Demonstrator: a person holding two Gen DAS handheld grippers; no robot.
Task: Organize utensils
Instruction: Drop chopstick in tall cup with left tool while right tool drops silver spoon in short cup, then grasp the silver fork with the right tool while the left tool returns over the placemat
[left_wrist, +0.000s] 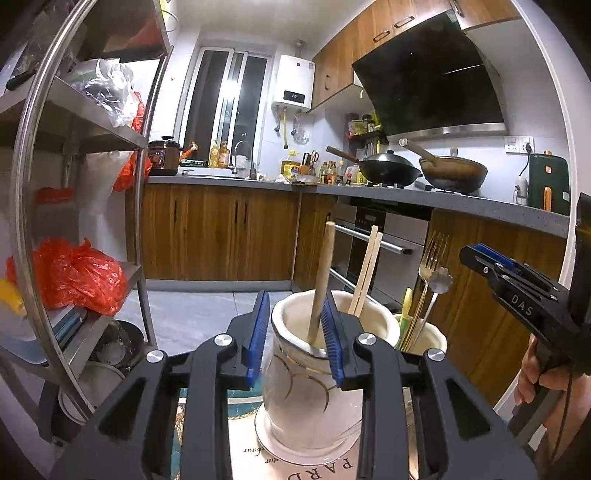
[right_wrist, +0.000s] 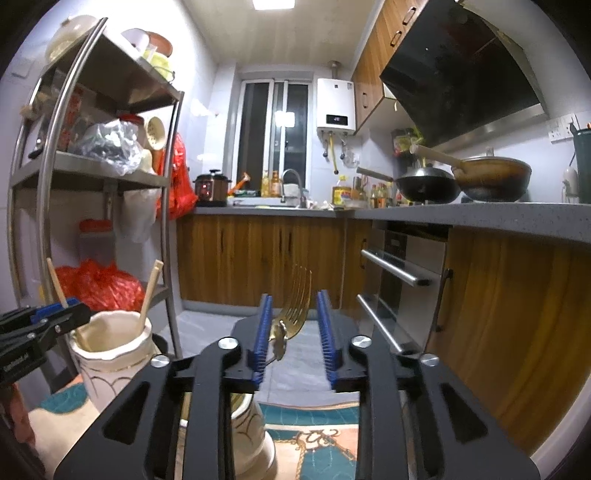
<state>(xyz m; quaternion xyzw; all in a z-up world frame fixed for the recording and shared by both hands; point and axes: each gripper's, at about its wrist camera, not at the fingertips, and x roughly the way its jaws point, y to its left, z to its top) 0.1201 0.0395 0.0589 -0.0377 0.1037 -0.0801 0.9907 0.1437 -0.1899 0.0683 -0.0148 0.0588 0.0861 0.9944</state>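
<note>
1. The left tool (left_wrist: 295, 332) is sitting spread apart right over the rim of a cream holder (left_wrist: 314, 387) with gold lines on it. One blue pad is hanging outside the rim, the other is reaching inside next to a wooden handle (left_wrist: 323, 280). Nothing is actually getting pinched as far as I can see.
2. That wooden handle is standing in the holder and leaning a bit, and a pair of chopsticks (left_wrist: 365, 269) is poking out of the same holder toward the right side.
3. Just behind and to the right, a second cream holder (left_wrist: 432, 336) is carrying a gold fork (left_wrist: 430, 266), a flower-ended silver piece (left_wrist: 441, 280) and something yellow-green (left_wrist: 406, 302).
4. The right tool (right_wrist: 293, 332) is hanging released too, pads well apart. From its camera the gold fork (right_wrist: 293, 306) is showing up between the pads, tines up, with the flower-ended piece (right_wrist: 279, 341) just beside the left pad. Can't tell if anything is touching there.
5. In the right view the left tool (right_wrist: 48, 317) is coming in from the left edge at the first holder (right_wrist: 110, 354).
6. Both holders are standing on a patterned mat (right_wrist: 325, 435) in teal and peach.
7. A metal rack (left_wrist: 96, 140) with red bags is standing to the left.
</note>
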